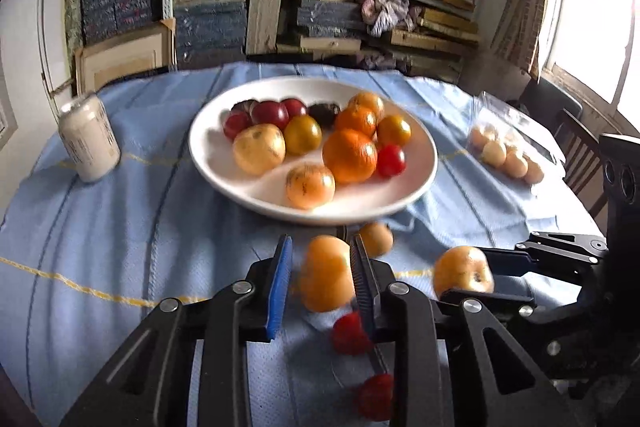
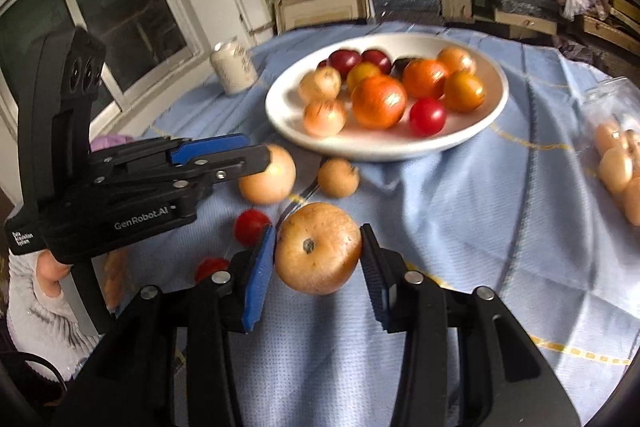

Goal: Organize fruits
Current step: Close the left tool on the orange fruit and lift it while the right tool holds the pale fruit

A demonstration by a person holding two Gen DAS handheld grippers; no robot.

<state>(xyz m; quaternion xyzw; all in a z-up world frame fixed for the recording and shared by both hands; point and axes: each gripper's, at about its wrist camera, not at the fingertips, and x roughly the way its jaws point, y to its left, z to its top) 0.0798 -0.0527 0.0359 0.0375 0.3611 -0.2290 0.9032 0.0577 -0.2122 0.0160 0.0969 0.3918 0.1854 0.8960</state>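
Note:
A white plate (image 1: 224,183) holds several red, orange and tan fruits; it also shows in the right wrist view (image 2: 376,149). My left gripper (image 1: 322,267) is open around a tan fruit (image 1: 326,273) on the blue cloth; a gap shows on the left side. That same fruit (image 2: 268,175) sits at the left gripper's fingertips in the right wrist view. My right gripper (image 2: 318,251) is shut on a larger tan fruit (image 2: 318,247); both pads touch it. That fruit (image 1: 462,269) shows in the left wrist view too. A small tan fruit (image 2: 338,177) and two red fruits (image 2: 250,225) lie loose.
A white can (image 1: 90,139) stands left of the plate. A clear bag with tan fruits (image 1: 506,155) lies to the right. The blue tablecloth (image 2: 460,227) is wrinkled near the plate. Shelves with stacked boxes stand behind the table. A chair stands at the right.

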